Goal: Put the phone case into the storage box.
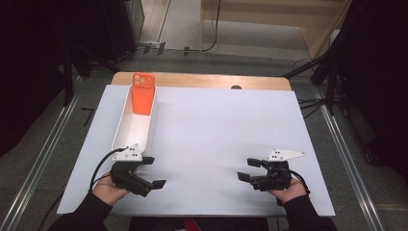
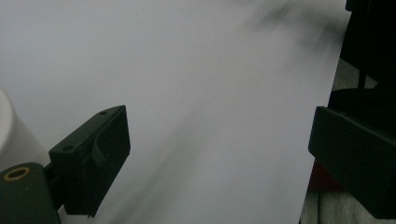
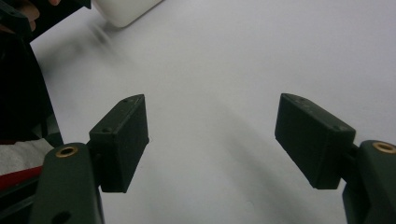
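White board (image 1: 216, 144) covers the table from edge to edge, with grey floor and dark stands around it.

My left claw (image 1: 153, 172) rests low at the near left of that sheet, jaws wide apart with nothing between them; in the left gripper view I see only bare white surface between the two black pads. My hand (image 1: 109, 188) grips its body from below, and the cable loops off to the left. The grey three-cornered plate on top of it sits just at the near end of the long white tray (image 1: 126, 126).

My right claw (image 1: 249, 170) lies at the near right, well apart from the left one, pointing in toward the middle of the sheet. Its jaws also stand open and empty, with plain white board between them in the right gripper view.

Farther out, the tray runs away from my left claw toward the far left corner. An orange phone case (image 1: 143, 94) leans upright in its far end, camera cut-outs at the top; I think it rests against the tray's end wall, though I cannot be sure from this height.
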Demonstrator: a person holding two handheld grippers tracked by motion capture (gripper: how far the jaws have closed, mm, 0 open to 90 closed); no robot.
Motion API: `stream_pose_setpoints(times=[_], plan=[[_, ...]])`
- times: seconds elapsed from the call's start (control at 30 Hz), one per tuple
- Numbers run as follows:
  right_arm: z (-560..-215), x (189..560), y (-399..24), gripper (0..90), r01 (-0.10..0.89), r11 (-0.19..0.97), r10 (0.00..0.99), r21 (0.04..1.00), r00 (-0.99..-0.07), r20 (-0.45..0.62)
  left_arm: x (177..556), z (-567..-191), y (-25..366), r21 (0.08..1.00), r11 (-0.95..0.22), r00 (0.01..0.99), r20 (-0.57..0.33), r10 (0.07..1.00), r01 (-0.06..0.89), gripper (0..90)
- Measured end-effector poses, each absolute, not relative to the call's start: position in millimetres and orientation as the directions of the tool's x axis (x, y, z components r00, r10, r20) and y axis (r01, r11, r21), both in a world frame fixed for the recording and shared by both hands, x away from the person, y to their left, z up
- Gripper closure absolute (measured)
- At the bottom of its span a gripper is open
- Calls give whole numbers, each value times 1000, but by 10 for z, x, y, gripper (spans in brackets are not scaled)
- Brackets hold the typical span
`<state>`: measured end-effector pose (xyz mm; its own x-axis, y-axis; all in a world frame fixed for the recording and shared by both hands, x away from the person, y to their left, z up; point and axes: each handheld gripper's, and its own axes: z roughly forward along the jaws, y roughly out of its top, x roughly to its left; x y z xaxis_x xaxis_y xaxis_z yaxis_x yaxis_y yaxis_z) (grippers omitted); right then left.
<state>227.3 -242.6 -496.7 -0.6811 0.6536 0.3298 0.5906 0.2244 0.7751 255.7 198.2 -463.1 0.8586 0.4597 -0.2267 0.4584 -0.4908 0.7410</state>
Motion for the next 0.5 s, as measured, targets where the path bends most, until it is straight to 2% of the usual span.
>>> stream_pose_setpoints(times=[0.5], plan=[[-4974,2277,-2427,245,589,232,654,774,-684,324,2556,-4627,1990,745,-486,859,-226,460,456,58]])
